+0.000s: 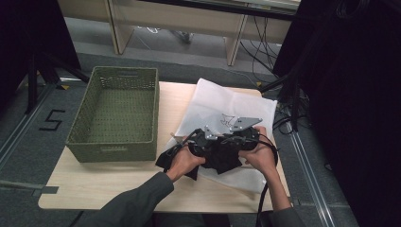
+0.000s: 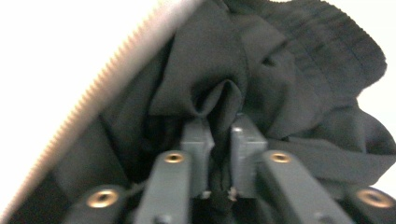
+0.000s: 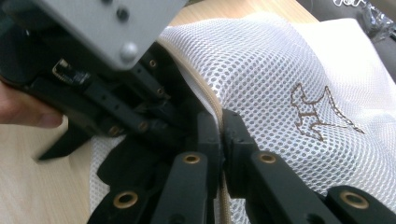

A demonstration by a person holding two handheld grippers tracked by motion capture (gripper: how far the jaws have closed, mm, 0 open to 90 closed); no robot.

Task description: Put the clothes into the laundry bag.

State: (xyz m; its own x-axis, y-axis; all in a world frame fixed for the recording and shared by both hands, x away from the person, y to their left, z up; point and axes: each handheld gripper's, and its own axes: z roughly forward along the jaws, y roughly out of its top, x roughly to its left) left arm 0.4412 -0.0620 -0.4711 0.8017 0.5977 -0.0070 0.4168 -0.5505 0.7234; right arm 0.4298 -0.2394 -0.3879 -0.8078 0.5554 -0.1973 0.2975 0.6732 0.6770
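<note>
A white mesh bag point(image 1: 222, 104) with a stitched dog outline point(image 3: 322, 112) lies on the wooden table point(image 1: 113, 184). A black garment point(image 1: 222, 163) is bunched at the bag's near opening, between the two hands. My left gripper point(image 2: 222, 128) has a fold of the black garment point(image 2: 280, 70) pinched between its jaws, just inside the bag's zip edge point(image 2: 107, 79). My right gripper point(image 3: 220, 123) is shut on the bag's zip edge and holds the mesh point(image 3: 280, 70) up. In the high view the left gripper point(image 1: 204, 142) and the right gripper point(image 1: 239, 137) sit side by side.
A green woven basket point(image 1: 125, 71) stands on the left half of the table, with nothing in it. Bare wood lies in front of it and along the near edge. Cables and dark stands crowd the floor to the right of the table.
</note>
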